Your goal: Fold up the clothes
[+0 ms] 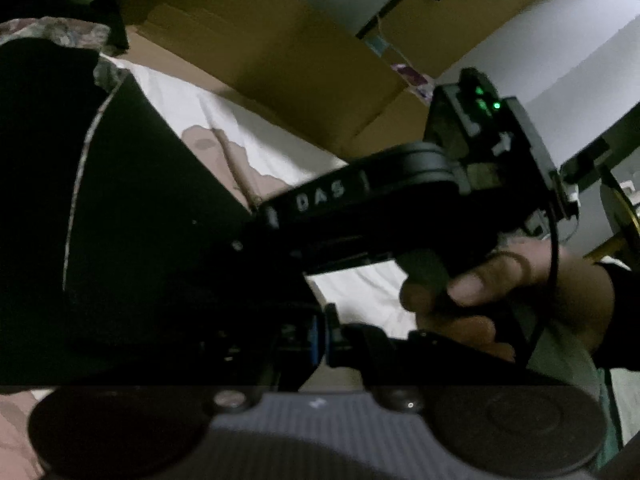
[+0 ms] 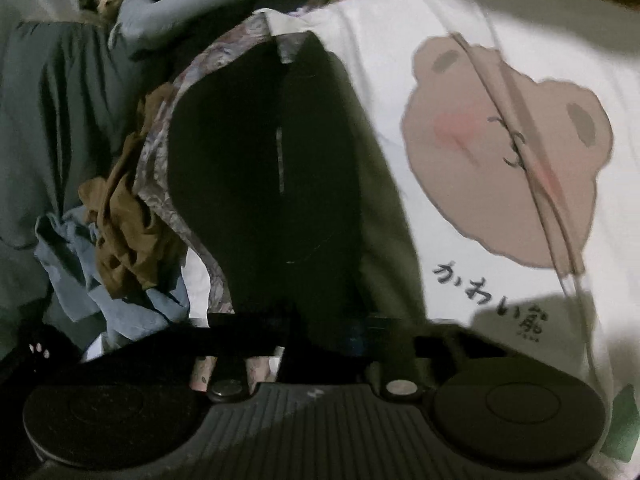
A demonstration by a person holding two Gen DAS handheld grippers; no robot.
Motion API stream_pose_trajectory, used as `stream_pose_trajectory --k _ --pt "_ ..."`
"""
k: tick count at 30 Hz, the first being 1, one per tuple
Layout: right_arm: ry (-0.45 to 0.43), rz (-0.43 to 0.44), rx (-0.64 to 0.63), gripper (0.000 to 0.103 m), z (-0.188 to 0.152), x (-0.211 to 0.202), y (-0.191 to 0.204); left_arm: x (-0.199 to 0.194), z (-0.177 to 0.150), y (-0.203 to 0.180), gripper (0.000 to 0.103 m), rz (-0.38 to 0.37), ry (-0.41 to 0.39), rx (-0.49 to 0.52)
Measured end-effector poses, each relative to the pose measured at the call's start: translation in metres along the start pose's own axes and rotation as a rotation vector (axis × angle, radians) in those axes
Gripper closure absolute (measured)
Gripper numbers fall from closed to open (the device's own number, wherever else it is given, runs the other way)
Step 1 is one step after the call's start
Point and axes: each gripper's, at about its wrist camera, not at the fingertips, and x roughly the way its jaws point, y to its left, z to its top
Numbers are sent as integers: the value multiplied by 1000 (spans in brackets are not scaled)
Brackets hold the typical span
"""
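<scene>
A black garment (image 2: 260, 168) with a floral lining (image 2: 160, 148) lies over a white bed sheet (image 2: 460, 20) printed with a bear. My right gripper (image 2: 320, 332) sits at the garment's near edge and looks shut on the fabric. In the left wrist view the same black garment (image 1: 132, 220) fills the left side. The right gripper (image 1: 262, 216), a black tool marked DAS, reaches across with its tip pinching the garment's edge, and a hand (image 1: 480, 292) holds its grip. My left gripper (image 1: 324, 340) has its fingers together at the dark fabric's lower edge.
A heap of clothes lies left of the garment: a brown piece (image 2: 124, 220), a light blue piece (image 2: 120, 304), a grey-green one (image 2: 60, 120) and a blue-grey sleeve (image 2: 192, 4). Cardboard boxes (image 1: 280, 60) stand behind the bed.
</scene>
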Motion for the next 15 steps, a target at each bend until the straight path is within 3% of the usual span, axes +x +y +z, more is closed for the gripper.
stream_pose_trajectory --k 5,9,12,15 --pt "-27 75 -7 101 -7 -12 -17 9 1 -14 95 19 56 61" --pt "-83 80 11 102 -12 -22 -31 1 4 -10 72 75 58 54" --pt "-117 77 5 102 -14 -32 -37 -5 6 -6 62 117 59 50" --pt "-157 90 23 102 -17 -50 -50 -10 8 -2 43 159 60 45"
